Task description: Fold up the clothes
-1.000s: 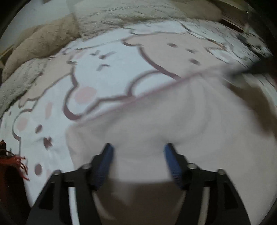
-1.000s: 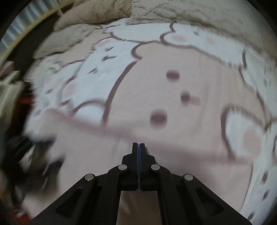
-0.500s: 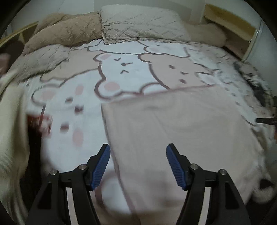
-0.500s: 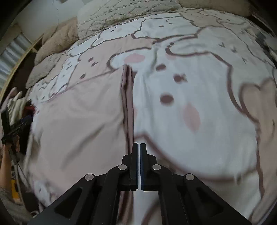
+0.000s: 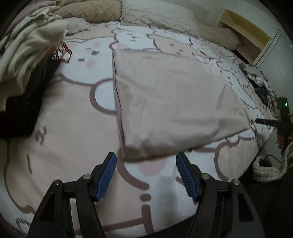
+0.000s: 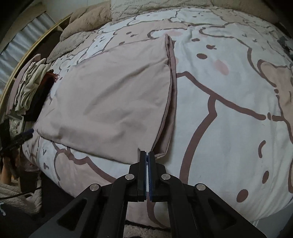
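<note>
A pale pink cloth (image 5: 170,102) lies folded flat on the bear-print bed cover (image 5: 77,128); it also shows in the right wrist view (image 6: 113,102). My left gripper (image 5: 145,174) is open and empty, just short of the cloth's near edge. My right gripper (image 6: 147,155) is shut with nothing visible between the pads, its tips just off the cloth's near right corner. The right gripper also shows at the far right of the left wrist view (image 5: 265,121), and the left gripper at the left edge of the right wrist view (image 6: 23,136).
A pile of cream and dark clothes (image 5: 23,60) lies at the bed's left side, also seen in the right wrist view (image 6: 33,87). Pillows (image 5: 155,16) line the headboard. Loose items (image 5: 260,86) sit at the bed's right edge. A rug (image 5: 269,168) lies on the floor.
Both grippers have pulled back from the cloth toward the foot of the bed. The cloth now lies settled and flat. The left jaws stayed open and the right stayed shut.
</note>
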Demonstrator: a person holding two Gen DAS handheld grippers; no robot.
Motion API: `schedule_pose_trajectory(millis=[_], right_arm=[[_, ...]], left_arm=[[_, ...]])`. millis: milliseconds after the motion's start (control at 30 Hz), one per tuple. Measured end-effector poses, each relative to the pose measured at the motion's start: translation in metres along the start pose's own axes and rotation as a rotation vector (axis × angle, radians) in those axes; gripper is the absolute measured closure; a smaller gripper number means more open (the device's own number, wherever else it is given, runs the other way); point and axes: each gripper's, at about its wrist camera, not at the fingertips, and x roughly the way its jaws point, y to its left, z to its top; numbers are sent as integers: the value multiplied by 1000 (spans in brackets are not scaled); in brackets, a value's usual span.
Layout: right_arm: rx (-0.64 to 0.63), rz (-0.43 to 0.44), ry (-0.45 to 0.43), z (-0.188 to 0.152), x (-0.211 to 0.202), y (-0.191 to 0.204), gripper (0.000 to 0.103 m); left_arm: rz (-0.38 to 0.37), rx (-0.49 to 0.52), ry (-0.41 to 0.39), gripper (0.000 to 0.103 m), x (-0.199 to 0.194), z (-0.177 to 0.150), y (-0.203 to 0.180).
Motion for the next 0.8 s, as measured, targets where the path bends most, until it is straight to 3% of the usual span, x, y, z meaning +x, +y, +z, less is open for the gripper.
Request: schedule_pose_trajectory(millis=[233, 333, 467, 567, 733, 800], right_arm=[[-86, -74, -50, -6, -12, 11, 103], [-78, -133, 26, -6, 3, 6, 103], [-72, -247, 33, -14, 17, -6, 103], [4, -214, 46, -22, 29, -26, 103], [-2, -201, -3, -31, 30, -31, 103], [49, -198, 54, -25, 27, -33, 103]], left_arm=[[36, 43, 21, 36, 5, -11, -15], [63, 47, 23, 36, 5, -14, -16], [102, 51, 24, 36, 7, -14, -14], [120, 57, 28, 36, 11, -11, -12], [107, 70, 12, 36, 13, -2, -9], [101, 74, 18, 36, 17, 2, -8]])
